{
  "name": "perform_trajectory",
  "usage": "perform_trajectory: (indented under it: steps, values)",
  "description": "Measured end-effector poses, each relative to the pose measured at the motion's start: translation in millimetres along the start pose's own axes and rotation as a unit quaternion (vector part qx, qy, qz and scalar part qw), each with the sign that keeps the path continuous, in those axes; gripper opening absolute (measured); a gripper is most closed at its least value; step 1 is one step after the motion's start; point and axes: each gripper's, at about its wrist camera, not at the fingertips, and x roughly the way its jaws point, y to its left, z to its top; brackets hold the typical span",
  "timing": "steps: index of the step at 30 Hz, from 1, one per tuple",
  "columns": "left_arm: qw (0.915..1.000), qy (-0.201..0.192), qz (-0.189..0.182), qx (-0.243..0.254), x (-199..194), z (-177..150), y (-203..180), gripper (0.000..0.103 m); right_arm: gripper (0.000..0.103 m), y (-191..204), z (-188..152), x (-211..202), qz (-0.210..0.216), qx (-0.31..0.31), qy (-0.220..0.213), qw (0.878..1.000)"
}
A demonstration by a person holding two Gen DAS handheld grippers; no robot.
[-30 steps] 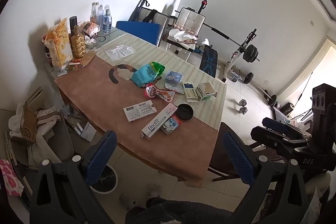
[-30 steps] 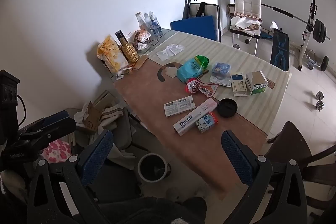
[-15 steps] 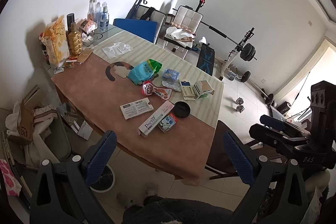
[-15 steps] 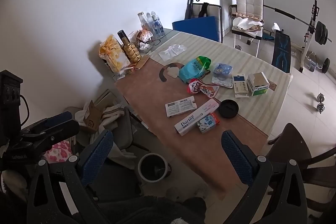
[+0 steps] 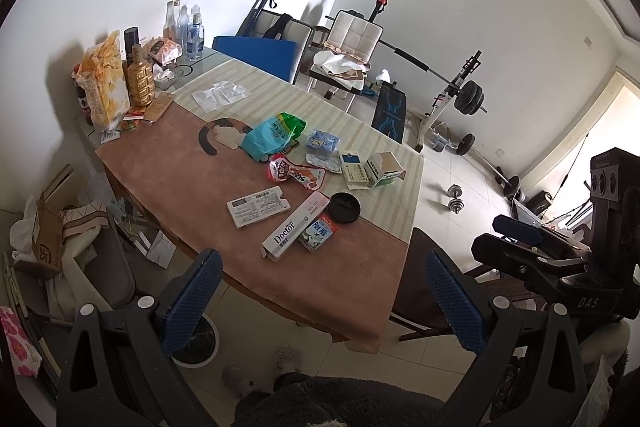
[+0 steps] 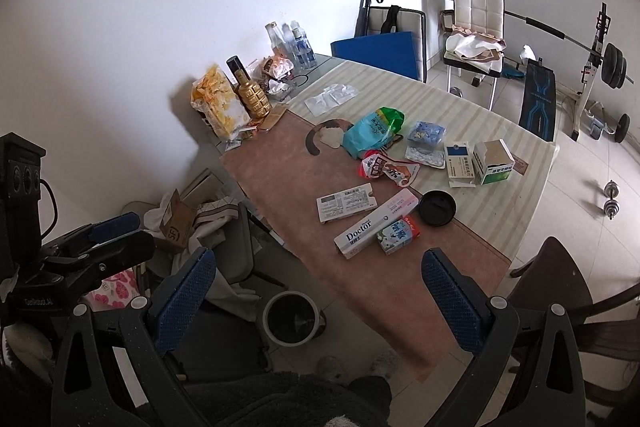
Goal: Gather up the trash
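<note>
Trash lies on the table (image 5: pixel 192 187): a white Doctor toothpaste box (image 5: pixel 294 230), a small milk carton (image 5: pixel 318 234), a black lid (image 5: pixel 345 207), a flat white box (image 5: pixel 258 207), a red snack wrapper (image 5: pixel 294 173), a teal bag (image 5: pixel 272 137) and medicine boxes (image 5: pixel 370 171). The same Doctor box (image 6: pixel 374 227) and black lid (image 6: pixel 437 207) show in the right wrist view. A round bin (image 6: pixel 291 318) stands on the floor by the table. My left gripper (image 5: pixel 324 299) and right gripper (image 6: pixel 316 299) are open, empty, held high above the table's near end.
Bottles and a snack bag (image 5: pixel 104 79) crowd the table's far left corner. A dark chair (image 5: pixel 432 291) stands at the table's right. Cardboard and cloth (image 5: pixel 52 239) pile on the left floor. Weight gear (image 5: pixel 460 99) stands at the back.
Both grippers have drifted slightly; the table has shifted a little up in both views. Nothing was grasped.
</note>
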Motion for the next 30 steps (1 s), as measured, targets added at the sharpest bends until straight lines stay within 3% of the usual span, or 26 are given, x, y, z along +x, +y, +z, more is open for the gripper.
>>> perform_trajectory:
  steps: [30]
  values:
    - [1.0, 0.001, -0.001, 0.007, -1.9, 3.2, -12.3, 0.103, 0.103, 1.8, -0.3, -1.8, 0.0, -0.001, -0.002, 1.0]
